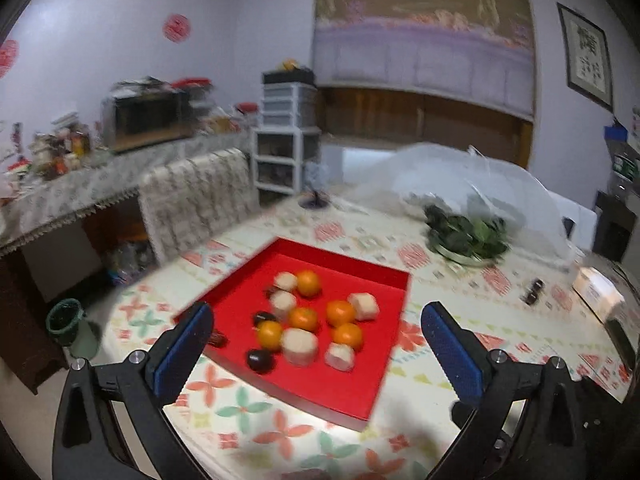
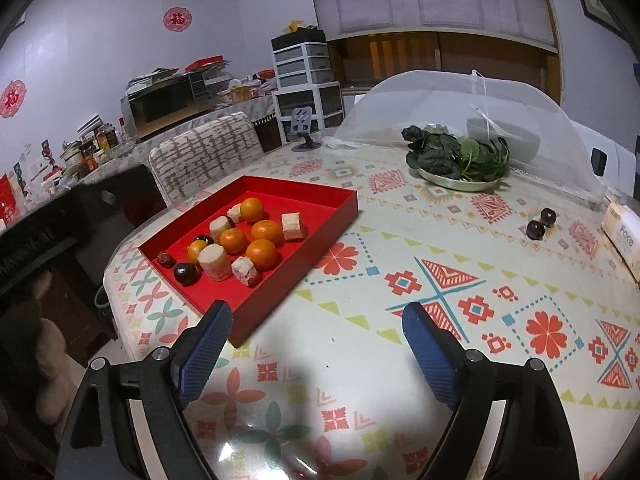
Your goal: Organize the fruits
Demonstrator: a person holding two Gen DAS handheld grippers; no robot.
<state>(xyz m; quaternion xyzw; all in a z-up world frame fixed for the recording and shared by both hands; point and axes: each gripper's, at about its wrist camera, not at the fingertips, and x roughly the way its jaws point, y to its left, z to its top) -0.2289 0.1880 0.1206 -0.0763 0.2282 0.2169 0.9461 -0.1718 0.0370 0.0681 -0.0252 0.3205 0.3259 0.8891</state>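
a pale box at the table's right edge reads "face" in the right wrist view; the smaller print under it is too small to read. a round red paper cutting on the wall bears the character "福". a second red cutting further left carries a character too, but it cannot be made out. a framed piece on the right wall has dark characters, blurred beyond reading.
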